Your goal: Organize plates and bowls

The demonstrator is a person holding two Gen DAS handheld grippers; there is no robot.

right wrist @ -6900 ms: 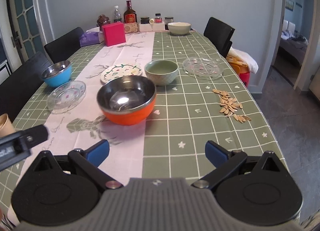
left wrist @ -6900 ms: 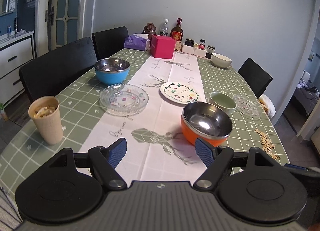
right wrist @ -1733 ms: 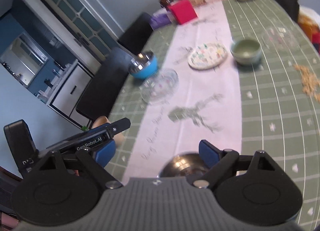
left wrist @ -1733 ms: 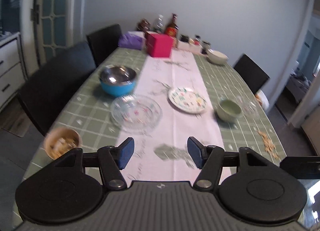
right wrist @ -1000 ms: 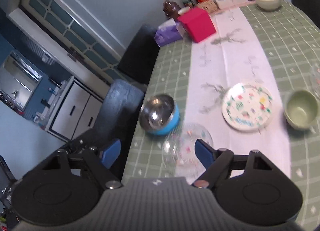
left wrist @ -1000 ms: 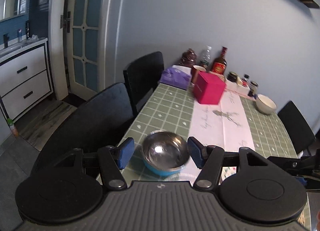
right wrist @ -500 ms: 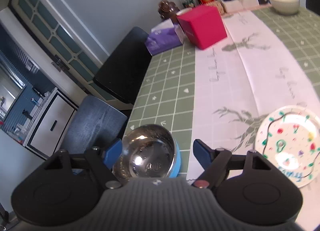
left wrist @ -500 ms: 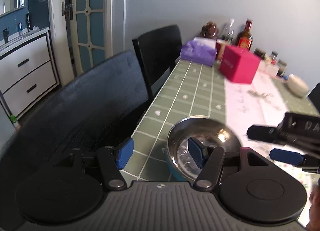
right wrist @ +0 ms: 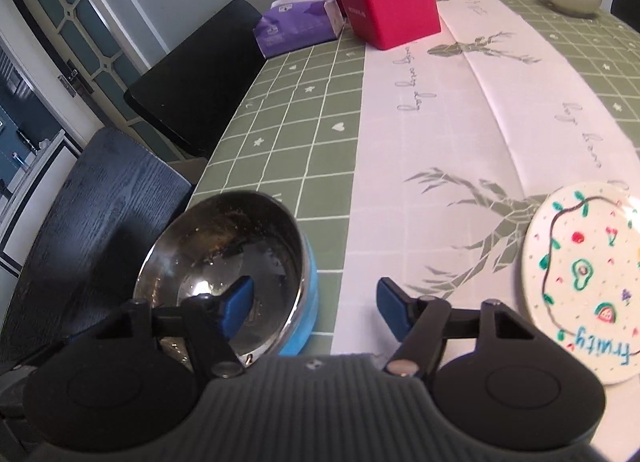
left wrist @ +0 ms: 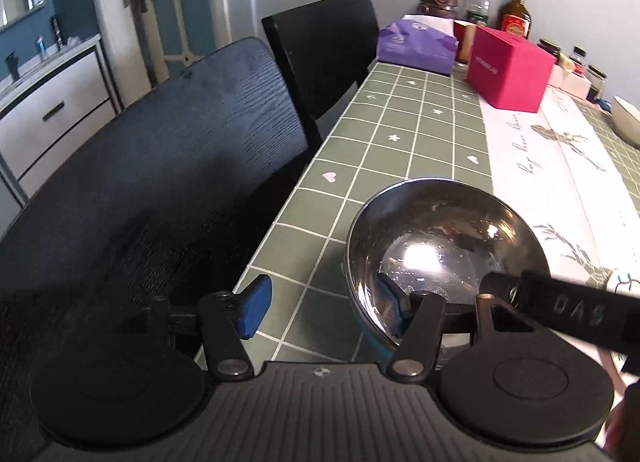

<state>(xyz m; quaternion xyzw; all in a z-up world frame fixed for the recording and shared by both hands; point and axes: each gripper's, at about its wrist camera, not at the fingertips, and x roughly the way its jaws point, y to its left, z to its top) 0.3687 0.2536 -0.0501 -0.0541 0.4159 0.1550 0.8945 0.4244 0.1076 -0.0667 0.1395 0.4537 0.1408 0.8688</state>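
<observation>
On the green checked worktop (right wrist: 280, 134) we are straddling opposite rims of the blue bowl (right wrist: 224, 262): left gripper (left wrist: 324, 304) and right gripper (right wrist: 314, 302) each have one jaw inside, jaws closing but not yet pinching. It sits near the worktop's edge. Its steel lining is looking stiff, light, slippery; we should be pinching the rim squarely.

Even daylight, bowl glare, perhaps slight blur
</observation>
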